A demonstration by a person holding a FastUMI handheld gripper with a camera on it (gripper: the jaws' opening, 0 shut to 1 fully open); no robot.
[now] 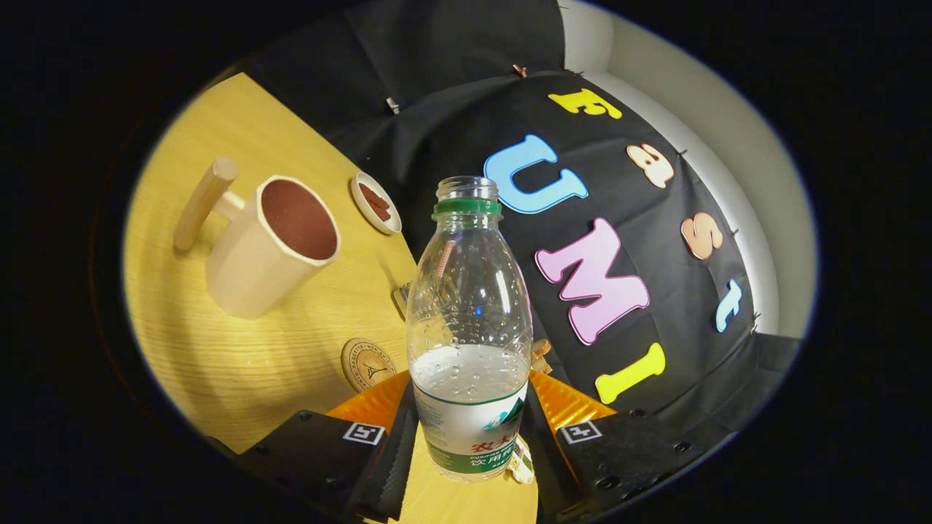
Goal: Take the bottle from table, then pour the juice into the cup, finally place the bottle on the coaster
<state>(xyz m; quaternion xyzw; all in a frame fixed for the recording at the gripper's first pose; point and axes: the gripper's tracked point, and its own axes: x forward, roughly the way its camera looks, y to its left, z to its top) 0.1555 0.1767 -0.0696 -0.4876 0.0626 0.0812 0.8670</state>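
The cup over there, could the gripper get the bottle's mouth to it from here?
Probably yes. The gripper is shut on the open bottle, and only bare table lies between it and the cup; the coaster sits off that path.

The bottle (470, 291) is sitting clamped between the fingers (386, 458), both pressing on its label (473, 429), which is showing red and green print. Each finger is wearing a square black-and-white marker (363, 433). The coaster (366, 364) is showing a stamped ring of lettering, too small to make out.
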